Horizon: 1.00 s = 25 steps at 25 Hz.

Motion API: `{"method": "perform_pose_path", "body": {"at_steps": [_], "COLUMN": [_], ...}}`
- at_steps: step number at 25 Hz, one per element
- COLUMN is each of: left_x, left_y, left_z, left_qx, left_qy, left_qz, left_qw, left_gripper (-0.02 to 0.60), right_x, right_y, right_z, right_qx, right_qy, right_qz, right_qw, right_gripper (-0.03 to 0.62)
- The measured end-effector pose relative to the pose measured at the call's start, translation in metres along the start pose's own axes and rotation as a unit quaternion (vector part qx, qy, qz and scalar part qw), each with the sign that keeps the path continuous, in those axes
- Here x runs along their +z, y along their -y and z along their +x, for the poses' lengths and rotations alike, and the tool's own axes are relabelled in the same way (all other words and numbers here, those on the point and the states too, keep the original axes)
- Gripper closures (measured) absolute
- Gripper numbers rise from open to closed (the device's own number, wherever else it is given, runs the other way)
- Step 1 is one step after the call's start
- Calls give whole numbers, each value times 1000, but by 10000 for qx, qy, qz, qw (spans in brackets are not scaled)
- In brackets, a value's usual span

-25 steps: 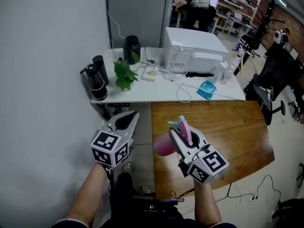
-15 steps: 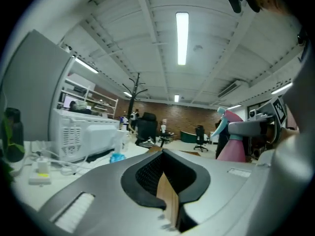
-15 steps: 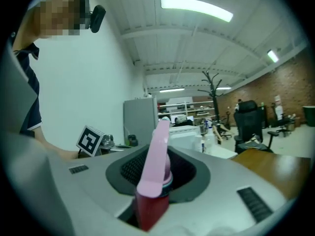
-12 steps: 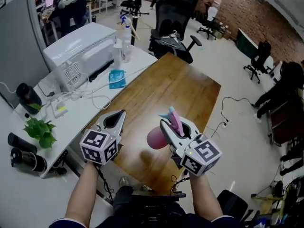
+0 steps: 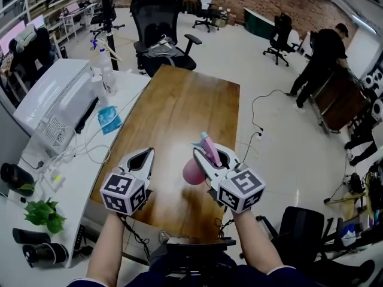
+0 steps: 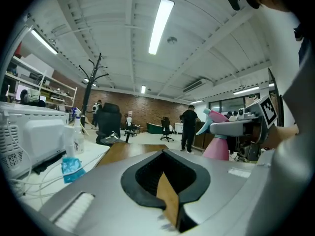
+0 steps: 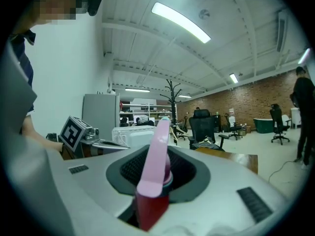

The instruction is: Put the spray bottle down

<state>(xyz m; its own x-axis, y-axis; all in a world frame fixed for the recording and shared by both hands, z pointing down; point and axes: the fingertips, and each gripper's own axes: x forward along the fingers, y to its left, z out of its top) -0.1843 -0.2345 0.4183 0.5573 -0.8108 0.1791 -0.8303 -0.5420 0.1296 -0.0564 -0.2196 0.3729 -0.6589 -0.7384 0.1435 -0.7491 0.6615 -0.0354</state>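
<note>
Spray bottle (image 5: pixel 191 173) upright in right gripper (image 5: pixel 209 153) (nozzle leftward)

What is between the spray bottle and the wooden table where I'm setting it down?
Nothing visible. The right hand-held gripper holds the spray bottle over the near end of the wooden table, and the tabletop around it looks bare.

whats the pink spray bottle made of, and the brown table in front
Spray bottle: looks like plastic, opaque pink with a smooth body, pink trigger and pale blue nozzle; the moulded shapes suggest it. Table: wood or wood-look laminate, brown with grain streaks and a soft sheen where light reflects; which I cannot tell.
</note>
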Motion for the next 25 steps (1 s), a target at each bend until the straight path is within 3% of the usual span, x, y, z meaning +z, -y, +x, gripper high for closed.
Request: {"method": "perform_pose_path", "body": {"at_steps": [15, 25], "left_x": [-51, -68], "left_y": [-35, -44], "left_z": [1, 0], "left_qx": [300, 311], "left_qy": [-446, -648], "left_qz": [-45, -34], "left_qw": [9985, 9974], "left_gripper": [574, 574], "right_x": [-64, -113], "right_y": [-6, -16], "right_z": [100, 153], "right_qx": [172, 253], "right_qy": [-297, -523], "right_qz": [-443, -623], "right_qw": [9984, 9964], "right_gripper": [476, 476]}}
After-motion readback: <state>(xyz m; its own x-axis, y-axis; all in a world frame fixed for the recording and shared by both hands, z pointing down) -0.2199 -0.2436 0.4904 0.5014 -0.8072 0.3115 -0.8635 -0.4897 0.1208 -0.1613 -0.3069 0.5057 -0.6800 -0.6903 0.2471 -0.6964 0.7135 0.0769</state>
